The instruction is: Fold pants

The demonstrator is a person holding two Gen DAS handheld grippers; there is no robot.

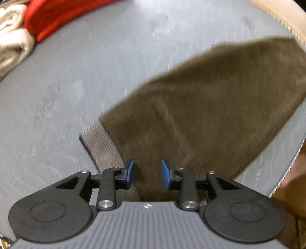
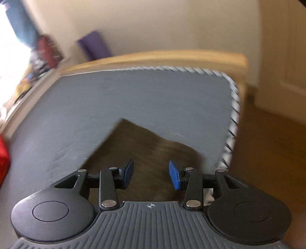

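Brown fleecy cloth fills the right half of the left wrist view: one pair of pants (image 1: pixel 220 107), laid flat and apparently folded on a grey mattress (image 1: pixel 80 80), with a ribbed, lighter brown waistband (image 1: pixel 104 145) at its near left end. The left claw (image 1: pixel 147 174) hangs over that end where band meets cloth, its two blue pads spread with nothing pinched between them; whether they touch the fabric below I cannot tell. Only this view shows two other pieces of clothing at the far left edge of the bed, a red garment (image 1: pixel 57 17) and a cream garment (image 1: pixel 11 36), lying against each other, plus a blurred part of a hand (image 1: pixel 298 170) at the right edge. The right wrist view shows what the left does not: a pale wooden bed frame (image 2: pixel 162 55) round the mattress (image 2: pixel 133 95), a piped mattress edge, a wooden floor (image 2: pixel 271 138), a cream wall and a purple object (image 2: pixel 95 46) leaning against it. Here the pants (image 2: pixel 145 145) appear as one dark brown pointed corner near the right edge of the bed. The right claw (image 2: pixel 151 176) stands above it, pads wide apart, holding nothing. Both views are motion-blurred.
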